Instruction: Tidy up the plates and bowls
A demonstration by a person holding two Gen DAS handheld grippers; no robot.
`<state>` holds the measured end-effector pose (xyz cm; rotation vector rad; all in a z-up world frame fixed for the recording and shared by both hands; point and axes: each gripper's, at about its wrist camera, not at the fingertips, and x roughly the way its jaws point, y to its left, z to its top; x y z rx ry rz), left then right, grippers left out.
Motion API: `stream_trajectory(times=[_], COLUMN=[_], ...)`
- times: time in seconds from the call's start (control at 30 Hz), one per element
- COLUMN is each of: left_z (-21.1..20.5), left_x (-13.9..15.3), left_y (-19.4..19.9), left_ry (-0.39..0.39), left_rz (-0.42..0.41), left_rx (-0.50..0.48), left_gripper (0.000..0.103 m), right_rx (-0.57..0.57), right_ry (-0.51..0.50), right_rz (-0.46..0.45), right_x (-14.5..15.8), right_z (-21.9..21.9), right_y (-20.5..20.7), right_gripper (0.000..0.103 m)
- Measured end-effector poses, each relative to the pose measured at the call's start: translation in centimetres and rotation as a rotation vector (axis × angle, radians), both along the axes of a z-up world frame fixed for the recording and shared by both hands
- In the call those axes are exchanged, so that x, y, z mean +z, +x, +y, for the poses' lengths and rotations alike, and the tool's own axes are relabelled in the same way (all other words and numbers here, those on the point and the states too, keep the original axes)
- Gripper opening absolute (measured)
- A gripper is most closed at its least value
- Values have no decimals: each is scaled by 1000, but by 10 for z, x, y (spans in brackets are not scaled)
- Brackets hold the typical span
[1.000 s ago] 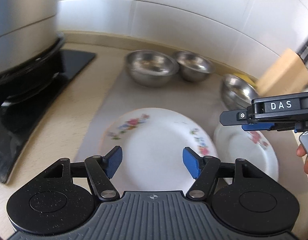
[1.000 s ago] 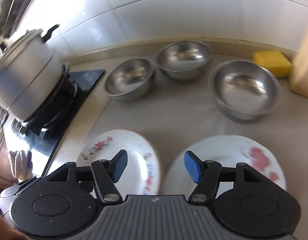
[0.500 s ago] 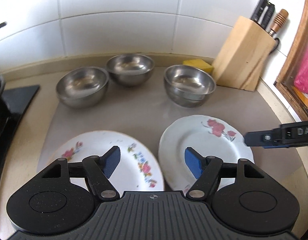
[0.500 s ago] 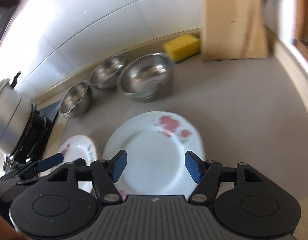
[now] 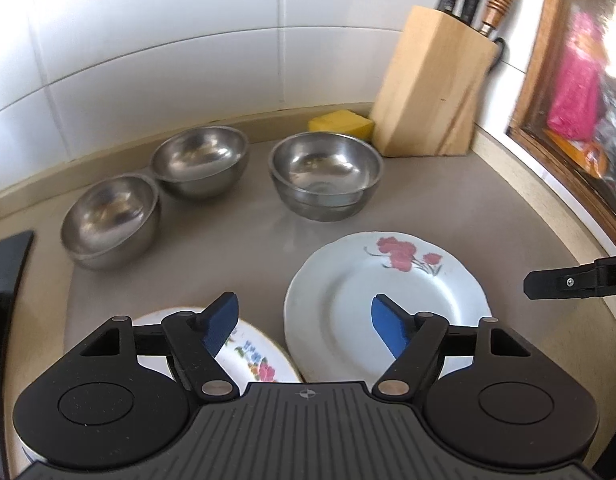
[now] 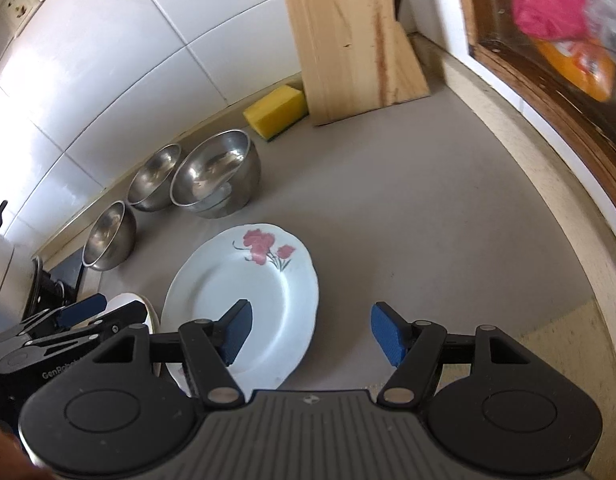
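two grippers have swung right off the stove side: left gripper opening, right gripper apart, both empty. red-flower plate flat on the counter beside the other plate, three bowls behind, so nothing's stacked yet.

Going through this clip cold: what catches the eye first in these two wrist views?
Two flowered plates lie side by side on the grey counter: the red-flower plate in the middle, the other plate half hidden under the left gripper. Behind them stand three steel bowls along the tiled wall, with a knife block and yellow sponge in the corner.
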<state>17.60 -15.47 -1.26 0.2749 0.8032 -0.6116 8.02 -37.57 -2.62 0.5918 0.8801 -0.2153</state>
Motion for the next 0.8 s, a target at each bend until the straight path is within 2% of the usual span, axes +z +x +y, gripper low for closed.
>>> stream_trajectory(times=[0.27, 0.4, 0.57, 0.8], left_z=[-6, -7, -11, -17], left_x=[-4, -10, -21, -34], left_y=[15, 31, 45, 71], left_ry=[53, 61, 80, 88], left_rz=[-2, 38, 70, 121], left_rx=[-190, -259, -330, -349], left_gripper=[76, 76, 76, 75], right_rx=[-136, -199, -259, -311], right_ry=[17, 11, 22, 13], right_rz=[-1, 19, 31, 50], right_x=[-6, -12, -19, -30], right_z=[19, 36, 54, 68], right_y=[-24, -29, -25, -11], right_gripper=[45, 47, 47, 47])
